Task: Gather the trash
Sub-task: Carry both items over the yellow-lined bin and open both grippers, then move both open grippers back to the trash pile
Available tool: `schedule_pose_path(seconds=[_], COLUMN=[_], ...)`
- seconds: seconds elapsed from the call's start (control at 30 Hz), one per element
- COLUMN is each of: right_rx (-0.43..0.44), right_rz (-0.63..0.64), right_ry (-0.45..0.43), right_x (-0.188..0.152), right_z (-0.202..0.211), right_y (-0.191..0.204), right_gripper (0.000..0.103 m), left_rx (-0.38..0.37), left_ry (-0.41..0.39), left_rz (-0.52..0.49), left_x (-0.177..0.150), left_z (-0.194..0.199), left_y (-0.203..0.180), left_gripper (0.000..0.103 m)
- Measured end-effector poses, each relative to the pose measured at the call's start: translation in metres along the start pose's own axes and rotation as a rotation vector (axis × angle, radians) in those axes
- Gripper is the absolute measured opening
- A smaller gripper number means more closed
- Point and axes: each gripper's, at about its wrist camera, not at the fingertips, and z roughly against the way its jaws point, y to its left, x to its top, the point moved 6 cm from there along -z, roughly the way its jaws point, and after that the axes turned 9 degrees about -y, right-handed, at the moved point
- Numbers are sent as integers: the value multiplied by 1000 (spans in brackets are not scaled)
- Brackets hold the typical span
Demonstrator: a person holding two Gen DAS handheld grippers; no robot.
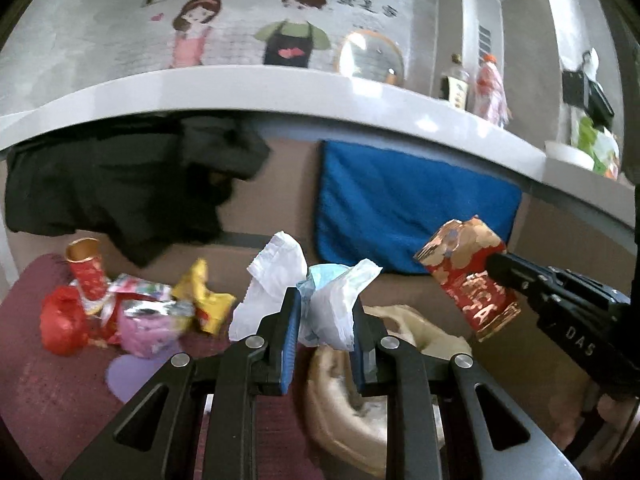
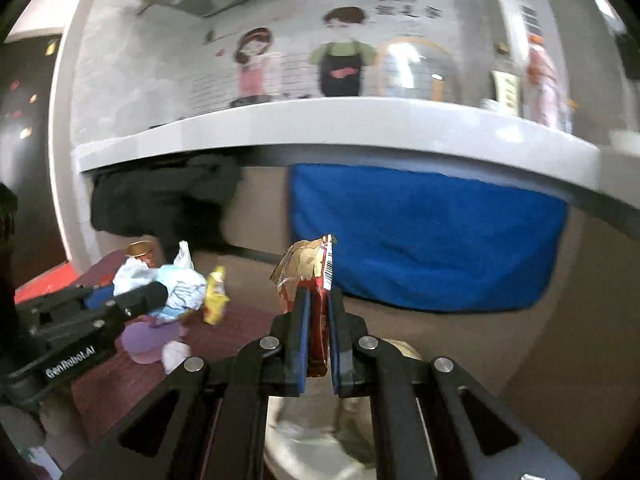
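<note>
My left gripper (image 1: 325, 300) is shut on crumpled white and pale blue tissue (image 1: 332, 304), held above a beige trash bag (image 1: 352, 412). My right gripper (image 2: 319, 300) is shut on a flattened red and gold carton (image 2: 318, 276); it also shows in the left wrist view (image 1: 468, 276) at right. On the maroon mat (image 1: 52, 392) lie a red and gold cup (image 1: 86, 266), a red bag (image 1: 62, 322), a pink foil wrapper (image 1: 150, 326) and a yellow wrapper (image 1: 206, 300). The left gripper with its tissue (image 2: 180, 288) shows at the left of the right wrist view.
A white counter (image 1: 280, 88) overhangs at the back, with bottles (image 1: 490, 88) and a round mirror (image 1: 370, 58) on it. Below it lie black cloth (image 1: 128, 184) and a blue towel (image 1: 408, 208). The trash bag's opening (image 2: 312, 444) lies under the right gripper.
</note>
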Motion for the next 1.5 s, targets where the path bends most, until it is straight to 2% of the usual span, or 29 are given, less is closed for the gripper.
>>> schedule_pose_path(seconds=[0.13,0.23,0.83,0.9,0.97,1.03,1.07,1.1,1.27,1.5], right_rx=[-37,-47,-69,-73,-64,-83,-97,-99,-129,-105], right_rz=[-38,-60,-101,-107,-108,-101,-104,-105,-73,-47], right_ry=[10,23,121,132,142,157,159,154,133,109], right_x=[-15,-25,-73,-78,-83,-86,-88,-89,-81,-63], right_z=[0,-7,-34,-37,-41,-46,-46,-45,-40,-32], right_y=[-31,-40,-58,-61,-61,-61,-62,-62,-57,-30], right_gripper=[7,7,8,8,13,35,52,56,56,56], left_rx=[-10,-16,-107,-139,-205,-239,-237,-231,-138,37], left_ry=[26,49,187,211,241,270,269,256,220,128], left_rz=[-27,-34,11,34,62,77,80,80,136,185], left_x=[-12,-20,-49,-53,-57,-57,-54,-51,-33,-16], left_z=[-12,-21,-66,-74,-80,-83,-82,-80,-64,-20], left_y=[-19,-26,-46,-46,-45,-40,-35,-30,17,106], left_gripper=[23,23,23,24,42,53,55,56,58,58])
